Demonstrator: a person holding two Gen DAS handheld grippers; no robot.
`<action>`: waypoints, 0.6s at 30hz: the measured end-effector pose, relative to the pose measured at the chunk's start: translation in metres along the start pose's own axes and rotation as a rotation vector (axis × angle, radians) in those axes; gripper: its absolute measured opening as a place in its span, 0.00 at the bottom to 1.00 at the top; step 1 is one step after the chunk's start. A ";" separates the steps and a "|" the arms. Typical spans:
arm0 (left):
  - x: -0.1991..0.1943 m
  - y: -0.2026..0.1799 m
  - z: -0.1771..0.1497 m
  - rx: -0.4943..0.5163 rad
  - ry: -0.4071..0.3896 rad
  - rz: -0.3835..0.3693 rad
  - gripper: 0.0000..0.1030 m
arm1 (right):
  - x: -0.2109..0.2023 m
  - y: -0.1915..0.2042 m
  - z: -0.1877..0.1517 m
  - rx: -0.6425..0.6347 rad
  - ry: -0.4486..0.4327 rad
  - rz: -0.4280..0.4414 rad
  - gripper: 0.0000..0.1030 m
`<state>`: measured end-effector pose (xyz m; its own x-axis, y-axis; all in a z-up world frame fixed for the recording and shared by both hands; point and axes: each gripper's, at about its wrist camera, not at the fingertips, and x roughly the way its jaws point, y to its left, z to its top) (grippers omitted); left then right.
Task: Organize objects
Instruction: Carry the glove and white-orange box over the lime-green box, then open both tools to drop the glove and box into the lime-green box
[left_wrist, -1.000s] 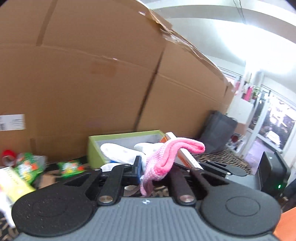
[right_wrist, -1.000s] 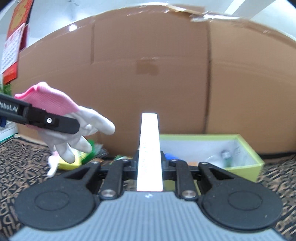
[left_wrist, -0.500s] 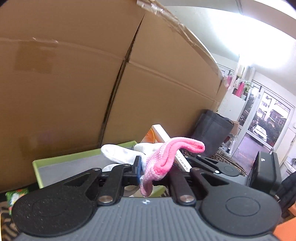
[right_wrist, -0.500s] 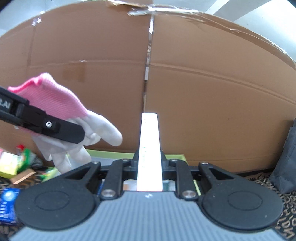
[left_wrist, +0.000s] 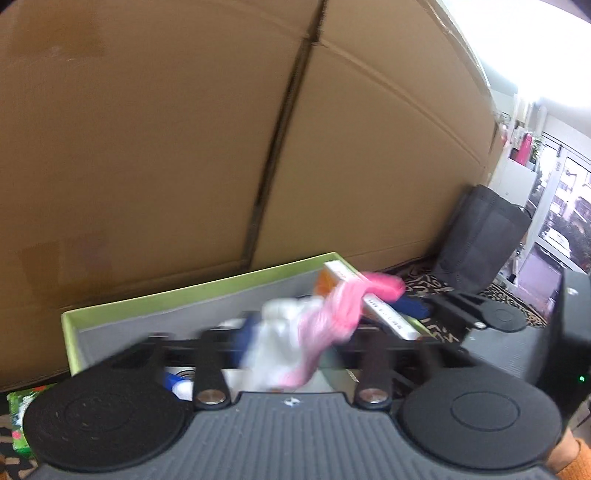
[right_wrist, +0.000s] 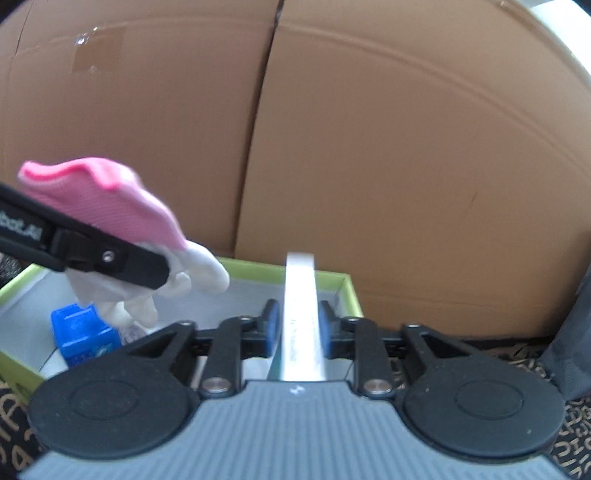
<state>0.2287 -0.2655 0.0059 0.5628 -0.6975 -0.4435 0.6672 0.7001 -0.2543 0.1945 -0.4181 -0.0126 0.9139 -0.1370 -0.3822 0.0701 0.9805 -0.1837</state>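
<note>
Pink-and-white glove (left_wrist: 310, 332) hangs between our opening left hand-held gripper (left_wrist: 288, 343); our right hand-held gripper (right_wrist: 297, 325) spreads off the white box (right_wrist: 301, 317) over the green tray (right_wrist: 336, 280).

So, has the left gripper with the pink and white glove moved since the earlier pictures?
Yes. The left gripper with the pink and white glove now hangs over the green box; earlier it was left of it.

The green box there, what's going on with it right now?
A person is holding a gripper in each hand over the open green box, dropping things in. The left gripper has a pink and white glove between its jaws, which are opening, so the glove is being let go. The right gripper has a flat white carton between its jaws, which are opening too. A blue packet already lies inside, and a big cardboard box stands behind.
</note>
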 end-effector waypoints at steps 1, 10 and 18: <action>-0.005 0.003 -0.002 -0.013 -0.019 0.013 0.79 | -0.002 0.001 -0.002 -0.005 -0.005 0.004 0.45; -0.028 0.023 0.003 -0.140 -0.060 0.040 0.84 | -0.027 0.004 -0.013 0.034 -0.009 0.056 0.62; -0.054 0.023 -0.002 -0.107 -0.078 0.098 0.84 | -0.042 0.022 -0.015 0.039 0.007 0.146 0.62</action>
<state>0.2132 -0.2115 0.0223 0.6617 -0.6321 -0.4034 0.5539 0.7746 -0.3052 0.1519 -0.3926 -0.0139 0.9126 0.0068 -0.4087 -0.0479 0.9947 -0.0906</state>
